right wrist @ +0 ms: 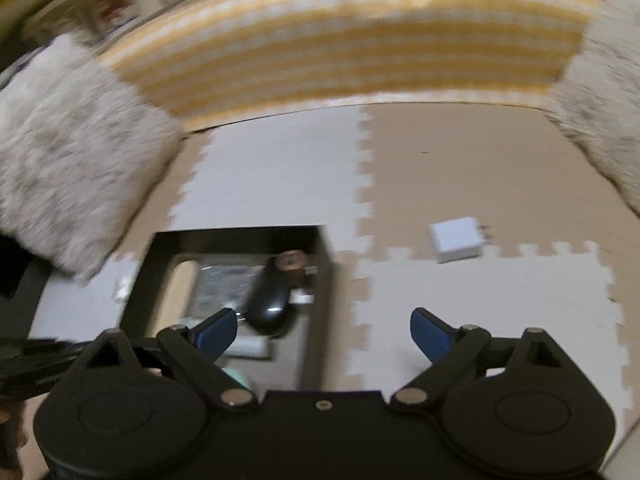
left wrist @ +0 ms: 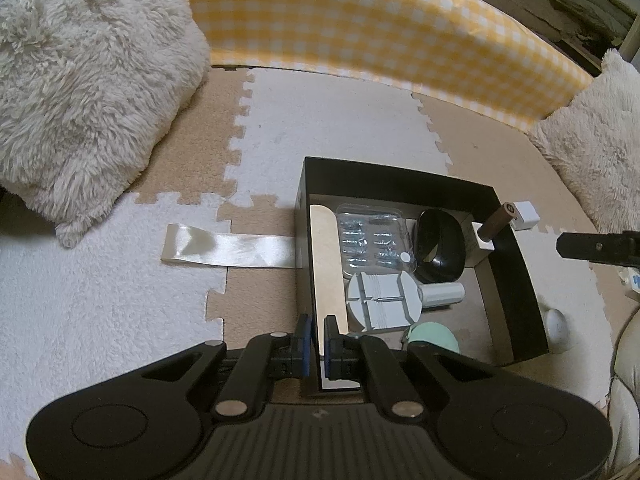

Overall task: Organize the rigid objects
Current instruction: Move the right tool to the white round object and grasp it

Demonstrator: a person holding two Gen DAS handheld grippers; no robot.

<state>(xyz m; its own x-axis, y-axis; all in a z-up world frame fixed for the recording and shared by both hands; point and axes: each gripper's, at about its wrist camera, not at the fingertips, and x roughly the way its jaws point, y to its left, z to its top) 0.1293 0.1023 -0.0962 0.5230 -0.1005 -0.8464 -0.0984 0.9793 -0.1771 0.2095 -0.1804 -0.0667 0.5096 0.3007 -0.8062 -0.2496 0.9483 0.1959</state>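
Note:
A black box lies on the foam floor mat. It holds a clear screw pack, a black oval case, a grey round tool, a white cylinder, a mint object and a brown cylinder on a white base. My left gripper is shut on the box's near left wall. My right gripper is open and empty, above the box's right wall. A white charger cube lies on the mat right of the box; it also shows in the left wrist view.
A cream ribbon lies left of the box. Fluffy cushions flank a yellow checked panel at the back. A white round object sits right of the box. The right view is motion-blurred.

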